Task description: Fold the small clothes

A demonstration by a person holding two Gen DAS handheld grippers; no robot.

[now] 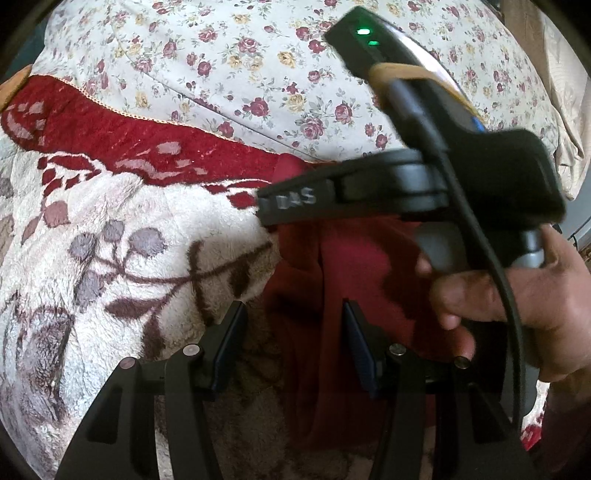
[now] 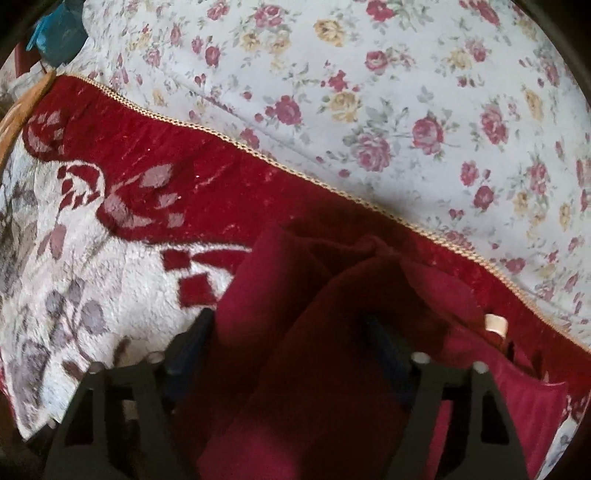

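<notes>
The left gripper [image 1: 293, 343] points down at a bed. Its two fingers stand apart. A dark red piece of clothing [image 1: 332, 295] lies under it and runs up between the fingers. It is hard to see if the pads press on the cloth, so I cannot tell if this gripper holds it.

Just in front of the left gripper and up to its right is the right gripper [image 1: 266, 208], seen from the side and a bit blurry. A hand [image 1: 517, 291] holds its handle. A black cable [image 1: 476, 229] hangs down from it. Two small green lights [image 1: 364, 32] shine on its top.

From the right wrist camera, the right gripper [image 2: 291, 339] has its fingers wide apart. The dark red clothing [image 2: 314, 332] sits bunched up between them and fills the gap, but the pads do not look like they squeeze it. A small pale tag [image 2: 495, 325] shows on the clothing, off to the right of this gripper.

The clothing lies on a fluffy blanket [image 2: 110, 277] that is white with a red edge and gray leaves. The blanket spreads out to the left of both grippers. Past the blanket, far in front of the grippers, is a sheet with little roses [image 2: 406, 110].
</notes>
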